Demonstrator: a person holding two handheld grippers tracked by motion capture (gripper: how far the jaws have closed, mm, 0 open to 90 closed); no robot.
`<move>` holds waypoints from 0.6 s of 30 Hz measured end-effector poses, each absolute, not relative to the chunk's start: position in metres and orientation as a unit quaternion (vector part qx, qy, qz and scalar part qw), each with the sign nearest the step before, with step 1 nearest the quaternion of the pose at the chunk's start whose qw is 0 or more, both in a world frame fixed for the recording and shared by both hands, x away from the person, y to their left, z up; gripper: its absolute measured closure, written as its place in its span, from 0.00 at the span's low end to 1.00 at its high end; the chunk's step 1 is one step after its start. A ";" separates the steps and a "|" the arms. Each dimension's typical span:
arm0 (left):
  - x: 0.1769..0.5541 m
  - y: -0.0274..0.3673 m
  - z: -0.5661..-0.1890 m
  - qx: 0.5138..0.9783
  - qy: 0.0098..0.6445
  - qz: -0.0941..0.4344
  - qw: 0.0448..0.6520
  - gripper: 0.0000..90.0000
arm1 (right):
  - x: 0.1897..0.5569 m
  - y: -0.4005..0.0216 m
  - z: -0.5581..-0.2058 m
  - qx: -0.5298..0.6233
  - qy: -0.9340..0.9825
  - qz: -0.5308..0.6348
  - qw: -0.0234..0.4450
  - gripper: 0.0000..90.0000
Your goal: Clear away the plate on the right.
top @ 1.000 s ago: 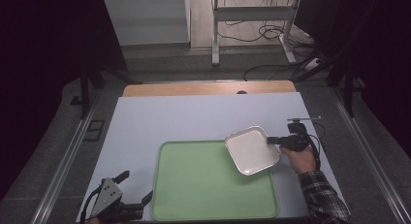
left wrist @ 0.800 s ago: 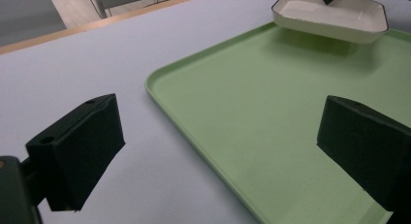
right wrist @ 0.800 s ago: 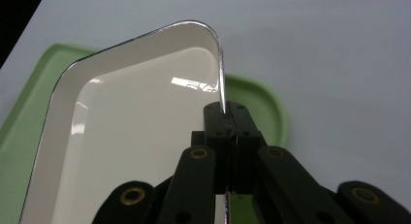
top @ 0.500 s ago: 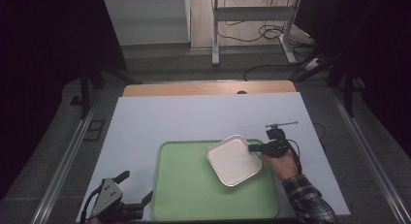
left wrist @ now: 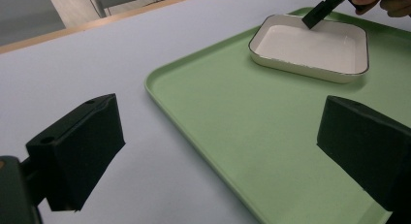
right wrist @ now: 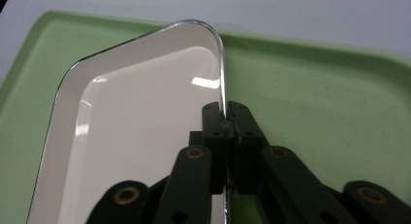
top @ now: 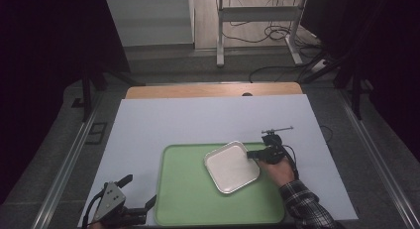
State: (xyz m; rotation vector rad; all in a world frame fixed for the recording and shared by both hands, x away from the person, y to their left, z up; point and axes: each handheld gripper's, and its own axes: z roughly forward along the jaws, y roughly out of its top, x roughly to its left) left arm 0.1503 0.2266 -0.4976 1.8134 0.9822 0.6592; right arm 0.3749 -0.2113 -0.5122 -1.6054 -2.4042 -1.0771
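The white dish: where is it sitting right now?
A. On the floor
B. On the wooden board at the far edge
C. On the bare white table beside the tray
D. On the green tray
D: the white dish lies on the green tray, its rim between the right gripper's jaws.

The right gripper (top: 253, 153) is black, with flat linked arms pinned by brass-ringed rivets and small screw holes in its narrow pads (right wrist: 214, 118); a thin metal rod sticks out beside it. Its hand wears a plaid sleeve (top: 304, 206). The left gripper (top: 138, 197) carries a grey three-cornered plate (top: 110, 197) with dark dots, blocky black pads (left wrist: 80, 146) and a black cable.
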 end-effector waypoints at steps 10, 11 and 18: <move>0.150 0.227 -0.498 0.740 0.400 0.269 0.469 0.03 | 0.355 -0.219 -0.487 -0.423 -0.824 -0.375 -0.039 0.51; 0.150 0.227 -0.498 0.740 0.400 0.269 0.469 0.03 | 0.351 -0.218 -0.486 -0.414 -0.828 -0.377 -0.044 0.50; 0.150 0.227 -0.498 0.740 0.399 0.269 0.470 0.03 | 0.330 -0.213 -0.482 -0.363 -0.849 -0.377 -0.063 0.47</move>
